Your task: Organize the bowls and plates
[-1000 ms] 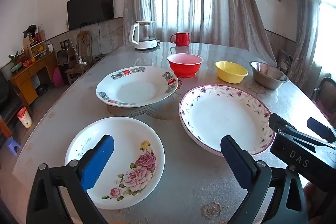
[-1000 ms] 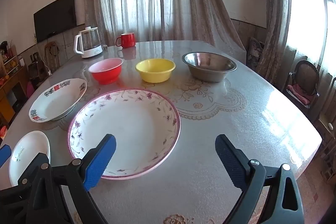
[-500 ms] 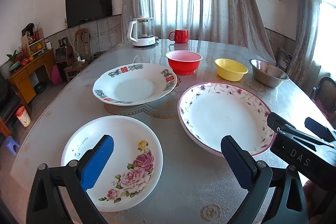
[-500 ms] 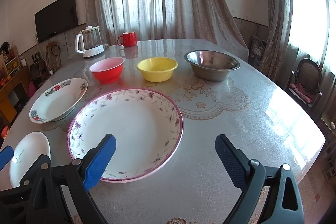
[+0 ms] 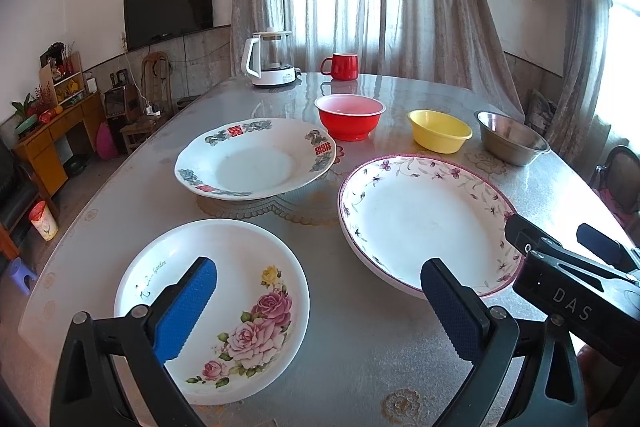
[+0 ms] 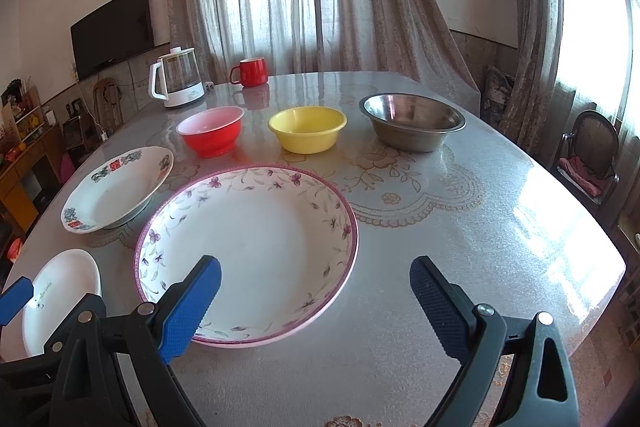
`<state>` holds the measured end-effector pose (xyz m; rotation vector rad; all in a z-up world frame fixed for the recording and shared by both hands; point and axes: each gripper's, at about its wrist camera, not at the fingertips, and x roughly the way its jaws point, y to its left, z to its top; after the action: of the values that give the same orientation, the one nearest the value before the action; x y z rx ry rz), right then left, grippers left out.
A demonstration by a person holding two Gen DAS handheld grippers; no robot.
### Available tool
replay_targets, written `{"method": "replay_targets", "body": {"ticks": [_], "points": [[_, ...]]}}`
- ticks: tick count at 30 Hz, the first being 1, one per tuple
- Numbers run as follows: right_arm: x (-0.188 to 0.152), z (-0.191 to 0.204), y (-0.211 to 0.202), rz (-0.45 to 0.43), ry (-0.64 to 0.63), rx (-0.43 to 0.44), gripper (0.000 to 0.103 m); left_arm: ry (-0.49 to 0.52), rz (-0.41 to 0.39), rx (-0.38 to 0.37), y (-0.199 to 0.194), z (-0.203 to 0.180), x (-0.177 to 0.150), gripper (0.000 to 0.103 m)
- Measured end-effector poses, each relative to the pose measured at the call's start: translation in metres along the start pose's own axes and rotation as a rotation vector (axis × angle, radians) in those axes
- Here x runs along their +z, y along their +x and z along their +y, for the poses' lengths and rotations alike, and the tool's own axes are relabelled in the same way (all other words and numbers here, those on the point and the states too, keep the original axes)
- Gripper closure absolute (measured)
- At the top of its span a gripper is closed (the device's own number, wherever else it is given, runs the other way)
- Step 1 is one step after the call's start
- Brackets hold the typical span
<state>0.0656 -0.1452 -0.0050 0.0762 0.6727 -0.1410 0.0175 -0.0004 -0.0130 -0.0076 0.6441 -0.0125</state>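
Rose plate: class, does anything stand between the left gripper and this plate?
Nothing visible does. The left gripper is open above the near side of the rose plate, with only bare table around it; the purple-rimmed plate lies apart, to its right.

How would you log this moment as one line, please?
left gripper: open, empty | right gripper: open, empty | plates, bowls: unstacked

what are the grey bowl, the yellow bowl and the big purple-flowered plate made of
Grey bowl: looks like stainless steel, with a brushed, mirror-like sheen and a thin rolled rim.
Yellow bowl: probably plastic, with uniform opaque colour and a soft dull gloss.
Purple-flowered plate: seems to be glazed ceramic, though melamine is possible; glossy white with a printed floral border.
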Motion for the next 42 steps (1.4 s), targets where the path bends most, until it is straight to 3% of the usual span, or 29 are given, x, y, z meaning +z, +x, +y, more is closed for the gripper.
{"method": "replay_targets", "body": {"ticks": [42], "points": [[0.006,-0.01,0.011,0.017,0.028,0.056,0.006,0.026,0.024,-0.012,0.007,-0.009,0.009,0.0]]}}
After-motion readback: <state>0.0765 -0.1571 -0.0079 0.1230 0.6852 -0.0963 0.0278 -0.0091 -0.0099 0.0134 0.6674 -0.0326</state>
